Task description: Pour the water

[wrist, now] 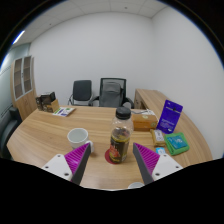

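A clear bottle [120,140] with a dark cap and an orange-and-dark label stands upright on a red coaster [112,157] on the wooden table [50,135]. It sits just ahead of my gripper [112,163], a little beyond the fingertips, with gaps on both sides. The fingers [72,161] with their magenta pads are spread wide and hold nothing. A white cup [77,136] rests on the table ahead of the left finger. Part of a pale round rim [137,185] shows by the right finger, near the table's front edge.
A purple box [170,116] and a green packet [177,144] lie at the right, with a yellowish packet [145,120] behind the bottle. Two office chairs [110,92] stand beyond the table. A shelf unit [22,80] lines the left wall.
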